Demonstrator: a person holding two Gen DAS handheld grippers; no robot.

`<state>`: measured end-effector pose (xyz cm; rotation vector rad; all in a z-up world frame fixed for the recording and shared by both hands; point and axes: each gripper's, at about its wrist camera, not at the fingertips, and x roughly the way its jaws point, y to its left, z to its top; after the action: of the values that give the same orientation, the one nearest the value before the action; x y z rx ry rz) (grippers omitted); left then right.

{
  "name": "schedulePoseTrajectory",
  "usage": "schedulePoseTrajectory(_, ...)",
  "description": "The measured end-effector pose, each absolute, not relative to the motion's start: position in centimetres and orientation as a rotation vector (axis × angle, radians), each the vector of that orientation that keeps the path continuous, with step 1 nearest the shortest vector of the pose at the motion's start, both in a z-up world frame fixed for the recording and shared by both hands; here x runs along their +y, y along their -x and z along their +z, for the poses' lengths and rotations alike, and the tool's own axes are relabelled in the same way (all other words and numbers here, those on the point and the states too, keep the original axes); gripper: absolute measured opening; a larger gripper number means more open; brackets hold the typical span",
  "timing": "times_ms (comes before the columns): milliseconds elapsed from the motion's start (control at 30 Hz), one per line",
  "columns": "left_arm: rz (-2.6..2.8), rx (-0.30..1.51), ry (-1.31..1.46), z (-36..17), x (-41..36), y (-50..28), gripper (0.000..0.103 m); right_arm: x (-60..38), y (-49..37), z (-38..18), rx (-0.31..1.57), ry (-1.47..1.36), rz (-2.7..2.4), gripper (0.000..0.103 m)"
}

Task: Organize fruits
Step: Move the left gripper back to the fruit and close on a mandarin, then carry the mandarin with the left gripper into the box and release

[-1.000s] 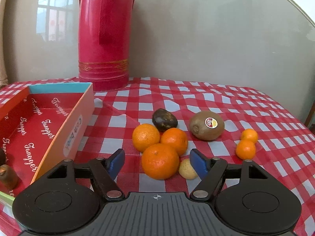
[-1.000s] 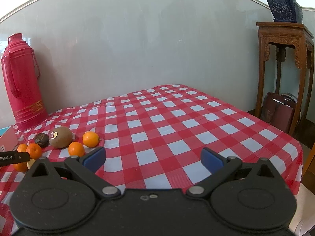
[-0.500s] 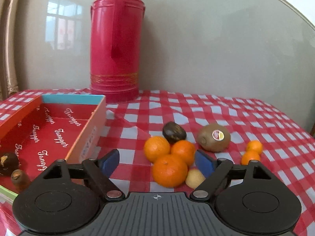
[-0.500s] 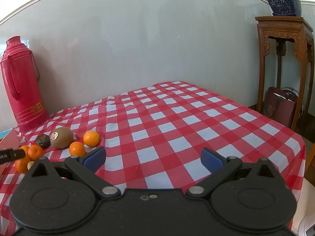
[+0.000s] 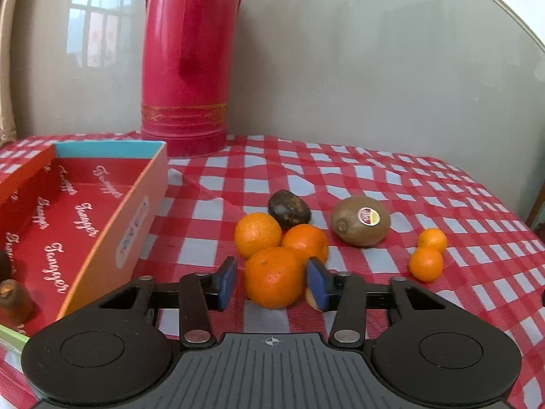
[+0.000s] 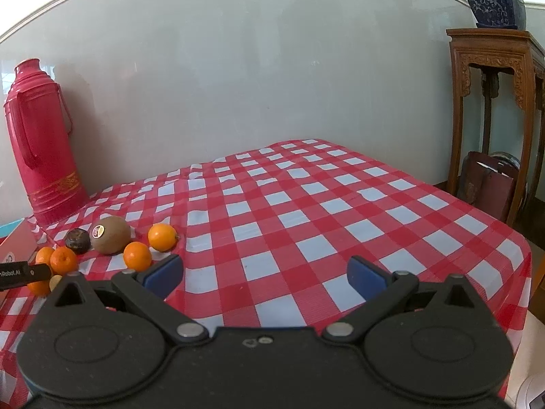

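Closing around the front mandarin, the left gripper has it dead ahead at twelve o'clock, pads not visibly pressing; the gift box lies at ten o'clock. Idle and wide, the right gripper sees the fruit at ten o'clock, well apart.

glossy plastic flask, carved wooden stand.

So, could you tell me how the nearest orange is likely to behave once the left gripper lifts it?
The nearest orange looks round and firm, so it should probably hold between the closing left gripper pads without squashing. Its dimpled peel likely gives fair grip. Lifting it may nudge the two oranges touching behind, which could roll.
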<state>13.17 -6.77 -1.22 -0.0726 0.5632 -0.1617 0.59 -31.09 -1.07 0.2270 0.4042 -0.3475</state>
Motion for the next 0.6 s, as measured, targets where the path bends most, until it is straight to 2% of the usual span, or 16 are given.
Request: schedulePoseTrajectory(600,-0.132,0.523,0.032,-0.86,-6.75,-12.48,0.041,-31.08,-0.51,-0.98,0.395,-0.228,-0.353,0.097)
